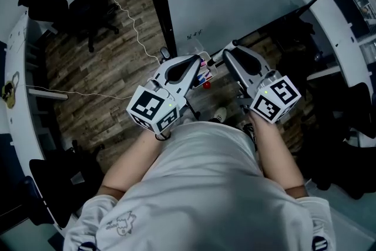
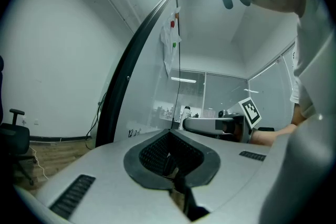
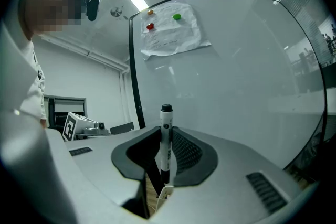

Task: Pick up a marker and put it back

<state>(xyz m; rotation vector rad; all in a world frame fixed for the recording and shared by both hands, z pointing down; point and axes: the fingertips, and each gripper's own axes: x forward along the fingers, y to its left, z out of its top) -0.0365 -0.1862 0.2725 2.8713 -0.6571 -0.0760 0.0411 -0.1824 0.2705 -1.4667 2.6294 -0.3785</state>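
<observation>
The marker [image 3: 166, 131] stands upright between the jaws of the right gripper [image 3: 164, 159], pinched at its lower barrel, black cap up, just in front of the whiteboard [image 3: 247, 71]. It looks light, stiff and smooth, so it may twist or slide; a hold nearer mid-barrel would likely sit steadier. The left gripper [image 2: 170, 157] has its jaws closed together with nothing between them. From the head view the marker itself cannot be picked out, and the small coloured things on the ledge [image 1: 204, 76] between the grippers are too small to name.
</observation>
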